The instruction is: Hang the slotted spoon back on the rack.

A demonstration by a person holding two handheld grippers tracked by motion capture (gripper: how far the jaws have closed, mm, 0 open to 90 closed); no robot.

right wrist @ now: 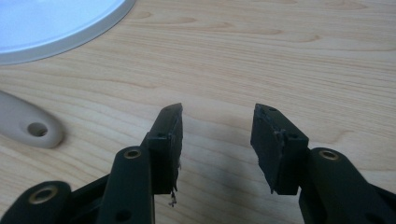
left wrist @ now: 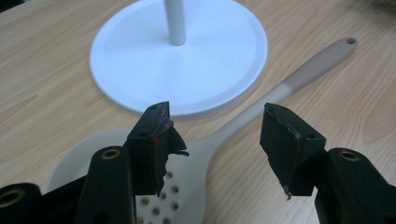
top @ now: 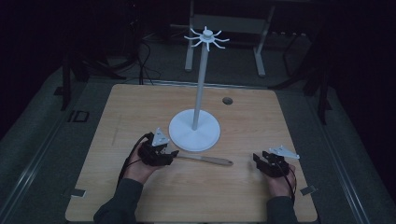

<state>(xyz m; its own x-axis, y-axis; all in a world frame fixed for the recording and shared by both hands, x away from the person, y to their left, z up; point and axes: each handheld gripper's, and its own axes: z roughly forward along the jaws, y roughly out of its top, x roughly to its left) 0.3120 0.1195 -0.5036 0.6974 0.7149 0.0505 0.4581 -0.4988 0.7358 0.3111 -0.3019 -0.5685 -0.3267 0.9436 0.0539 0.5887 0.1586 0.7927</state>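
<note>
A wooden table (top: 140,107) carries a white stand (top: 194,130) and slotted spatula (top: 208,160).

In the high view the left gripper (top: 161,154) covers the head of the slotted spatula (top: 205,160); its holes are too small to tell there. In the left gripper view that head runs off the edge at 6 o'clock, partly behind the jaws. The stand (left wrist: 179,56) loses its pole at 12 o'clock there. In the right gripper view the stand's base (right wrist: 60,23) is cut off at 11 o'clock, and the spatula handle (right wrist: 28,128) at 9 o'clock. Beyond the worktop (top: 140,107), the floor is too dark to read.
</note>
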